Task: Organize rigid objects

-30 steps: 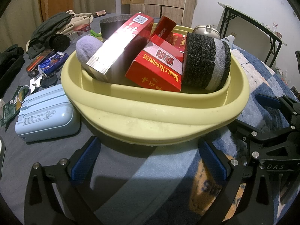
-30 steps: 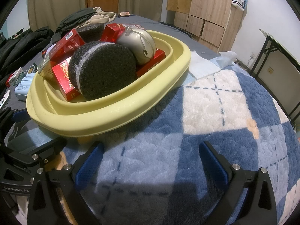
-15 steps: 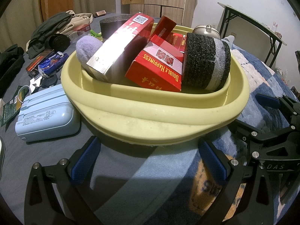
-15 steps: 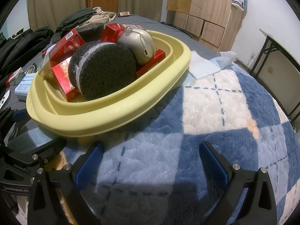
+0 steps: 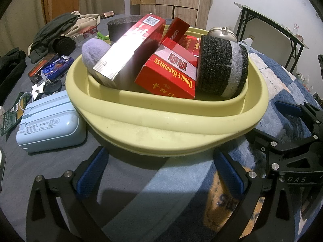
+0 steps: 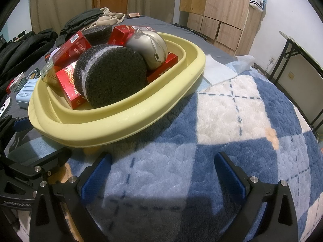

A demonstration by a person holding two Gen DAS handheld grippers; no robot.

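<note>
We held the left gripper (image 5: pixel 159 173) with its jaws spread wide and empty, low over the bed just short of the yellow basin (image 5: pixel 161 125); the right gripper (image 6: pixel 161 173) was likewise spread and empty, hovering over the blue-and-white plaid blanket (image 6: pixel 242 111) beside the basin's near rim. Neither gripper touched anything. The basin was already heaped: a long red carton (image 5: pixel 133 48) leaned across a purple plush item (image 5: pixel 91 52), a red "Double Happiness" box (image 5: pixel 171 74) lay tilted in front, and a black-and-grey foam disc (image 5: pixel 222 68) stood on edge against the wall. From the right wrist view, a silver domed device (image 6: pixel 149 48) rested on further red boxes behind the disc. We judged the task to be well advanced but not complete, since a pale blue power bank (image 5: pixel 48 123) lay on the grey sheet just beside the basin, and small packets (image 5: pixel 50 68) lay farther off. Whether these belonged in the basin, we could not tell.
</note>
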